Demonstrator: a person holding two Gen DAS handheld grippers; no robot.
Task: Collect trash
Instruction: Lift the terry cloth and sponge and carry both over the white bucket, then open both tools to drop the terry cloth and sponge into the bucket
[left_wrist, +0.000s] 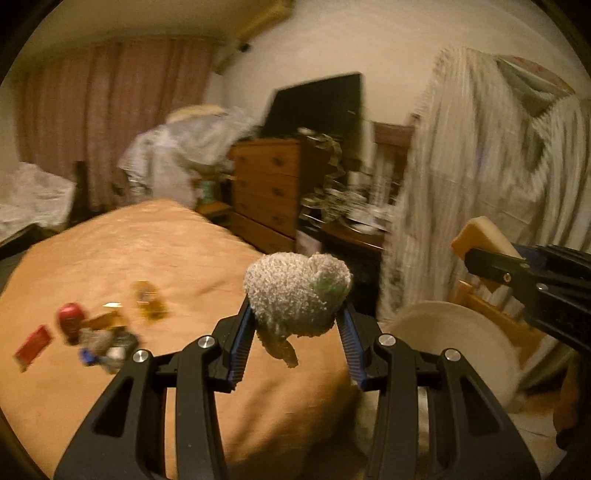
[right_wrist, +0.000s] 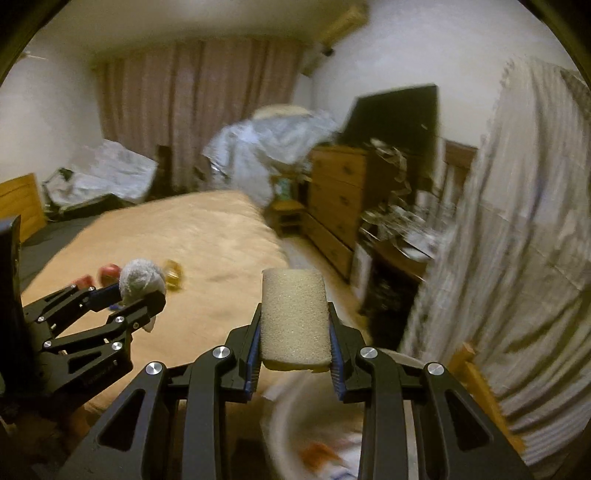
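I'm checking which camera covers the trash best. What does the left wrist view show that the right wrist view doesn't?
Only the left wrist view shows the red flat packet and the dark wrappers clustered on the bed.

Only the right wrist view shows the wooden headboard and orange scraps inside the white bin.

Both show the bed, the left gripper shut on a fuzzy wad, the right gripper shut on a sponge block, the red round item and the drawers.
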